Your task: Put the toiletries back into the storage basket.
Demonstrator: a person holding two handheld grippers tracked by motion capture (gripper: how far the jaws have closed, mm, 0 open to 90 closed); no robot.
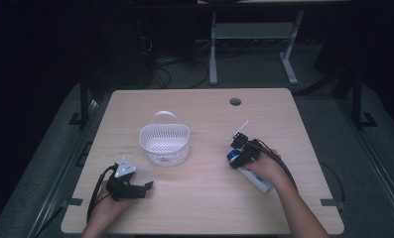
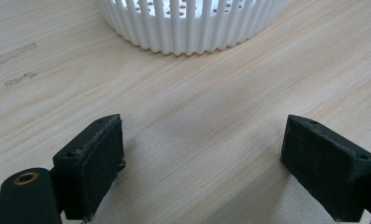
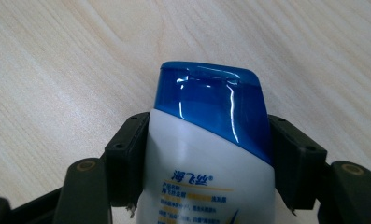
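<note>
A white bottle [image 3: 206,163] with a blue cap [image 3: 211,100] lies on the wooden table [image 1: 204,208] at the right. My right gripper [image 3: 206,140] is shut on it, one jaw pressed against each side just below the cap. In the high view the bottle [image 1: 260,183] runs under the person's right hand, with the right gripper [image 1: 235,157] at its cap end. A white slatted basket [image 1: 164,154] with a handle stands at the table's middle. My left gripper [image 1: 146,188] rests low at the front left, open, nothing between its jaws [image 2: 202,158]. The basket [image 2: 188,28] stands just ahead of it.
A round cable hole [image 1: 235,101] sits near the table's far edge. A thin white stick [image 1: 242,126] pokes up beside the right gripper. Beyond the table are a white desk frame [image 1: 213,49] and floor cables [image 1: 164,69]. Bare wood lies between basket and bottle.
</note>
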